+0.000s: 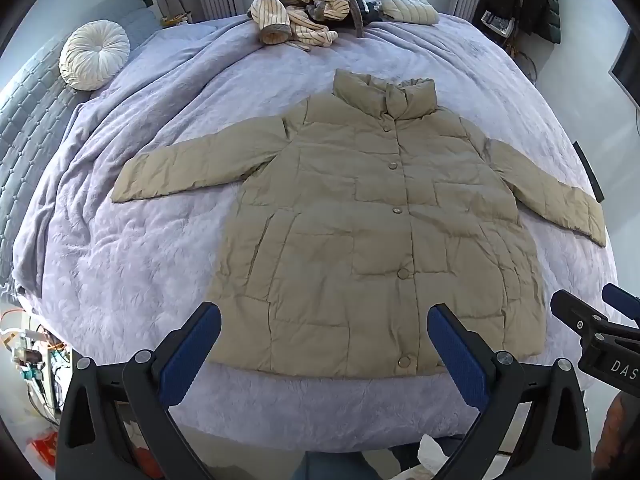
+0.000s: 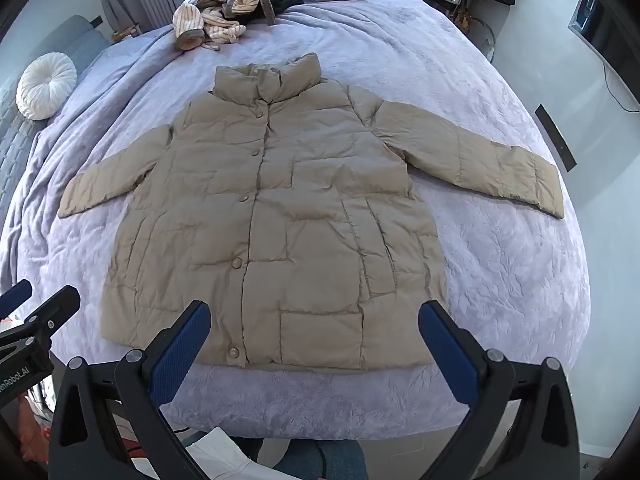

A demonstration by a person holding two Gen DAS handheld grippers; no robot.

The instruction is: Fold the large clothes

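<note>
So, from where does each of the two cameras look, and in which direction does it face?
Left wrist view: sits on the left gripper near the foot of the bed, faces along it over the beige jacket; both open fingers show, and the right gripper's tip at the right edge.
Right wrist view: sits on the right gripper, further right, facing the same way; its open fingers show, and the left gripper at the left edge.
Both share the jacket, the striped clothes pile and the round white cushion.

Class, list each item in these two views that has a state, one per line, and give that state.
Beige jacket: spread flat, buttoned, sleeves out, unfolded.
Left gripper: open, empty.
Right gripper: open, empty.
Striped garment: crumpled heap.
Cream garment: folded.
</note>
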